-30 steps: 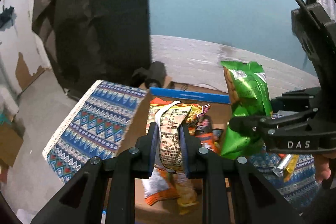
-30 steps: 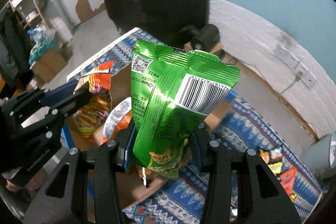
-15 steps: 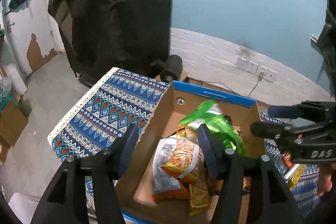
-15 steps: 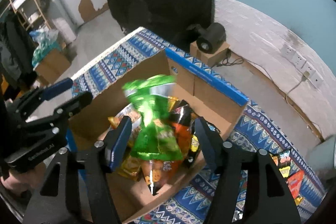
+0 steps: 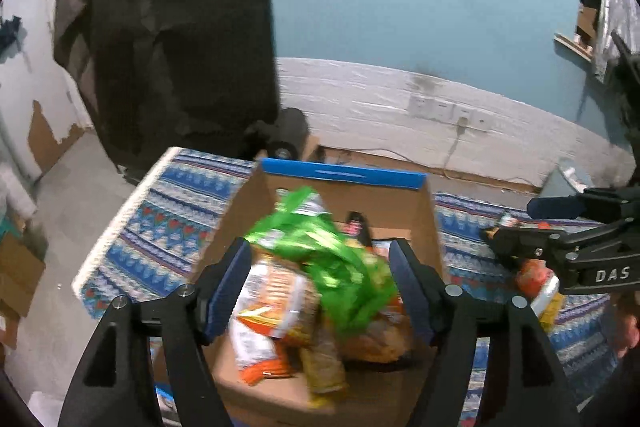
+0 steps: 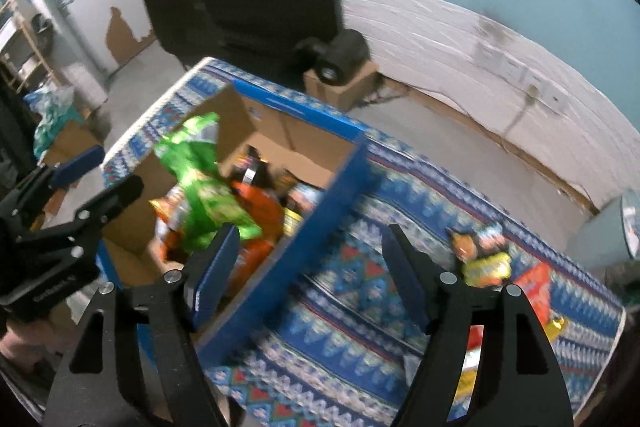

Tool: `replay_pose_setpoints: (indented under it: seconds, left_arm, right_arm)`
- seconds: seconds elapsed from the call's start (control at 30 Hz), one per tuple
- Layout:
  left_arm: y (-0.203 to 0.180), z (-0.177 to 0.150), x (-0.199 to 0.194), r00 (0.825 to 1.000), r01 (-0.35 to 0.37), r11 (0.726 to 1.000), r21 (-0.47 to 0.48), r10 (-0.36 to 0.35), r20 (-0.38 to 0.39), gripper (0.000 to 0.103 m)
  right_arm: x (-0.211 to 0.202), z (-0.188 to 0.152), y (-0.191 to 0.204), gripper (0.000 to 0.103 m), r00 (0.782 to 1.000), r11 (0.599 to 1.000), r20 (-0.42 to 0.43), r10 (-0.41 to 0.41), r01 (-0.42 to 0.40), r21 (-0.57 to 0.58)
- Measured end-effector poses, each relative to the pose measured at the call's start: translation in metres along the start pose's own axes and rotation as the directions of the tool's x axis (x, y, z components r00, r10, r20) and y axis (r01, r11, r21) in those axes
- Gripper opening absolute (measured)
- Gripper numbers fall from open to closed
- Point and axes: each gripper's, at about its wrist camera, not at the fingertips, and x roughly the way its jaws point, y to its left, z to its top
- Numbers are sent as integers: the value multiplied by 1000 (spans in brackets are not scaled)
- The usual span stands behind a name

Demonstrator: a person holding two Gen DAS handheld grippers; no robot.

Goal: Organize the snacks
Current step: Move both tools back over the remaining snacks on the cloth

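One box (image 5: 344, 183). One green bag (image 5: 340, 259) on top of the pile between the left jaws. Two grippers: left (image 5: 320, 291), right (image 6: 308, 267). Loose packets (image 6: 486, 263) on the desk beyond the right jaws: too blurred to count.

Blue patterned tablecloth (image 6: 360, 291) bearing an open cardboard box (image 6: 332, 187) and, well apart, loose snack packets (image 6: 486, 263).

"DAS" on right claw (image 5: 576, 259)
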Motion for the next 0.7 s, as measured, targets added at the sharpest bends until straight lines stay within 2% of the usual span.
replay_pose_setpoints:
  seconds: [0.2, 0.7]
  left_arm:
    - [-36, 0, 4, 996, 83, 996, 41, -82, -32, 73]
    - [-119, -5, 16, 984, 171, 967, 190, -156, -88, 73]
  right_arm:
    - [-12, -22, -39, 74, 999, 997, -13, -44, 45, 67]
    - [-28, -74, -114, 74, 992, 975, -52, -112, 120, 185]
